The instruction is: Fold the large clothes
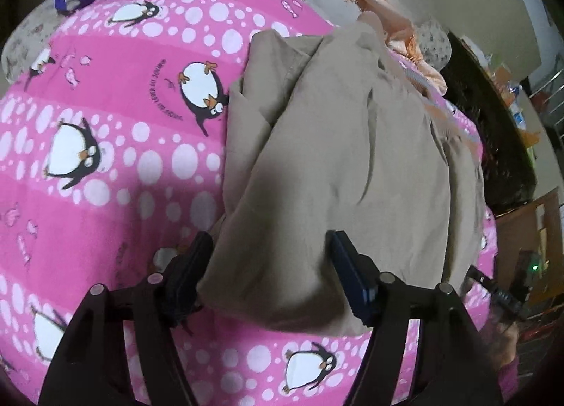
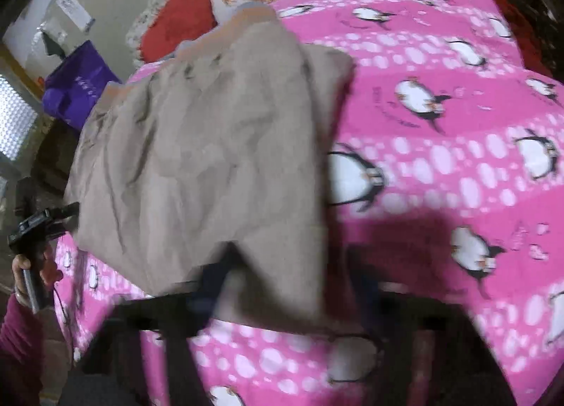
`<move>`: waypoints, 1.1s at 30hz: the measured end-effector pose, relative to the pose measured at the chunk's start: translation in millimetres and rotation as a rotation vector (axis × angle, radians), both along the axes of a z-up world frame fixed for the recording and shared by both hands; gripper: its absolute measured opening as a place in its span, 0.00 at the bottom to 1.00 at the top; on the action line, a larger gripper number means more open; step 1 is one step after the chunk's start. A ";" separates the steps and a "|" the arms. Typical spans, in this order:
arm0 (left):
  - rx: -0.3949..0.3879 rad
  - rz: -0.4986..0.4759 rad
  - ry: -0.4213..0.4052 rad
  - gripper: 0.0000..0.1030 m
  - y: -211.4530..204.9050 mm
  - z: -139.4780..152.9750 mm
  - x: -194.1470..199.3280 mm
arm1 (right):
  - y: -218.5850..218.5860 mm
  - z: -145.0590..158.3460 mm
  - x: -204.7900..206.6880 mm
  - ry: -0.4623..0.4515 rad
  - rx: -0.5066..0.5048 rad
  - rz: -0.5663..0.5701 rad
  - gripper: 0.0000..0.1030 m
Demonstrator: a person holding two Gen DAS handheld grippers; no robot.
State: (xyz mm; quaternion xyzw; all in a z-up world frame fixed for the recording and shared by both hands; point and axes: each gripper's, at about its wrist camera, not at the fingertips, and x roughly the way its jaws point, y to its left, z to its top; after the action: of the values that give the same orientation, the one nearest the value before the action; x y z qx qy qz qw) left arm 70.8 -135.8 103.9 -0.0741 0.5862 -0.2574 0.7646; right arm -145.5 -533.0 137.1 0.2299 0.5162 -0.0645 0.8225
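Nearest, the left gripper stands spread, its two fingers straddling the near edge of one tan garment without pinching it. The right gripper is blurred; I cannot tell whether it grips. The garment lies on the pink penguin blanket, long axis running away from the grippers. Beyond lie one red cushion and one purple bag.

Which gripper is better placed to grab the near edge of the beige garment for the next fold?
Probably left. The left gripper is open with the beige garment and its near edge between the fingers. The right gripper view is blurred, so its hold is unclear.
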 end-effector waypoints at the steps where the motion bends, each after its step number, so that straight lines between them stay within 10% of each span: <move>1: 0.018 -0.019 -0.015 0.65 -0.7 1.4 -3.6 | 3.7 1.6 2.5 -0.010 -0.005 0.014 0.12; 4: 0.113 -0.071 -0.064 0.15 -6.5 4.9 -8.9 | 15.2 17.3 3.4 -0.020 -0.122 0.064 0.06; 10: 0.116 -0.030 -0.144 0.06 5.0 22.5 -19.2 | -5.8 44.0 -10.2 -0.007 -0.209 0.035 0.00; 18: 0.139 0.035 -0.069 0.05 12.3 -3.3 -16.6 | -3.6 17.7 -16.7 0.062 -0.170 -0.007 0.05; 21: 0.157 0.035 -0.101 0.08 11.9 6.2 -20.6 | -1.0 36.2 -21.5 0.057 -0.207 -0.038 0.26; 23: 0.186 0.042 -0.124 0.13 10.4 11.3 -24.6 | 2.0 52.2 -25.3 0.012 -0.177 -0.047 0.45; 27: 0.217 0.049 -0.175 0.40 3.4 22.9 -37.4 | 22.5 63.4 -20.0 -0.012 -0.175 -0.020 0.47; 33: 0.214 0.031 -0.237 0.52 -5.6 43.0 -48.1 | 63.8 64.0 12.1 -0.036 -0.192 0.088 0.46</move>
State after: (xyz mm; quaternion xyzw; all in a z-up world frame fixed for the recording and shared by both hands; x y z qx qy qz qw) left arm 22.7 -141.3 146.9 0.0297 0.5145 -0.1884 0.8360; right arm -133.4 -469.2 201.1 0.1281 0.5024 -0.0732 0.8519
